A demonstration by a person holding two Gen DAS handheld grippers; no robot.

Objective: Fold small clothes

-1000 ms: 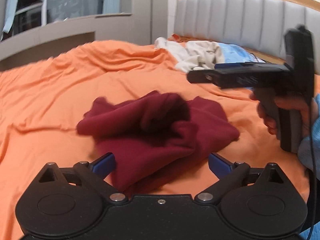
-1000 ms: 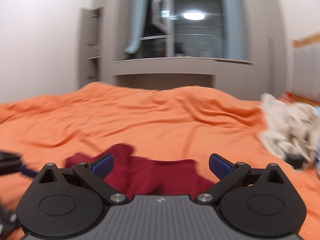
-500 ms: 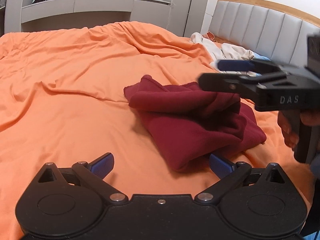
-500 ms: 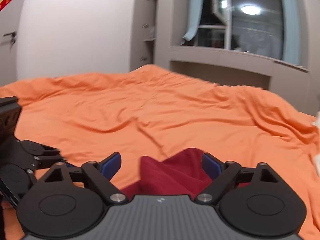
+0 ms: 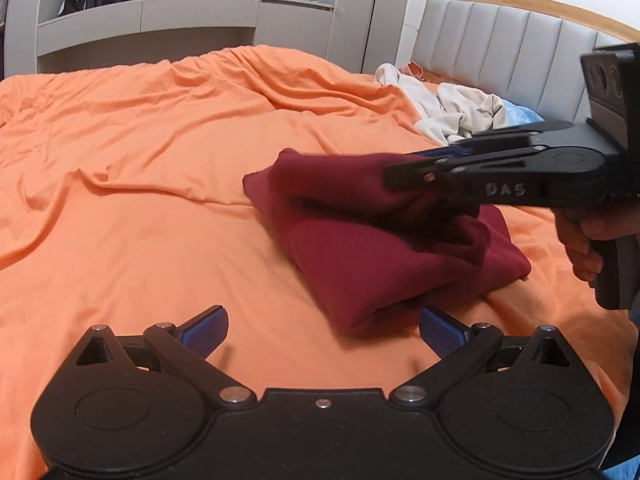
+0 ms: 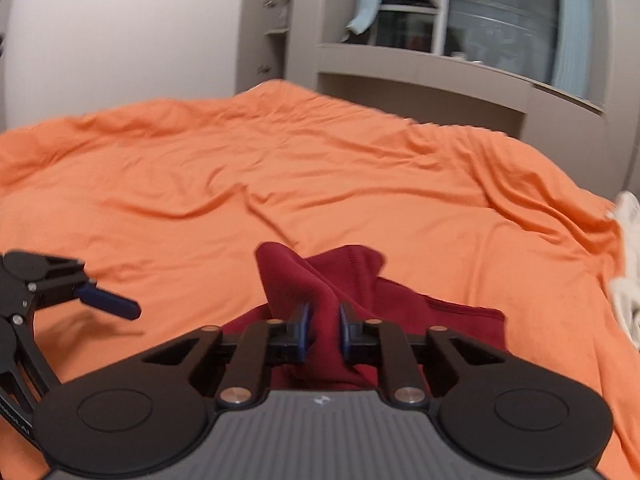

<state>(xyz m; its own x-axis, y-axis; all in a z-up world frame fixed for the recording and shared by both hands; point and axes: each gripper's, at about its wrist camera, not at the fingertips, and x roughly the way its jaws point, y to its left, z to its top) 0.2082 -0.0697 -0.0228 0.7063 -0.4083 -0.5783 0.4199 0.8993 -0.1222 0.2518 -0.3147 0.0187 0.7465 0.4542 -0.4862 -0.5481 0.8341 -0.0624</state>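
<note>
Now the right gripper (image 6: 323, 334) pinches a raised fold of the maroon garment (image 5: 384, 248) (slightly blurred, apparently lifted); the left gripper (image 5: 323, 330) hovers wide beside it.

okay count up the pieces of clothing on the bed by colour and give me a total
Dark red knit garment, pinched by the right gripper: 1
Cream crumpled garments near the headboard: 1 pile; I cannot tell how many pieces are in it
Total: 2 groups on the orange bedspread

The letters "DAS" stand in raised capitals on the right gripper (image 5: 404, 178) body (its black side plate). No other text is legible.
</note>
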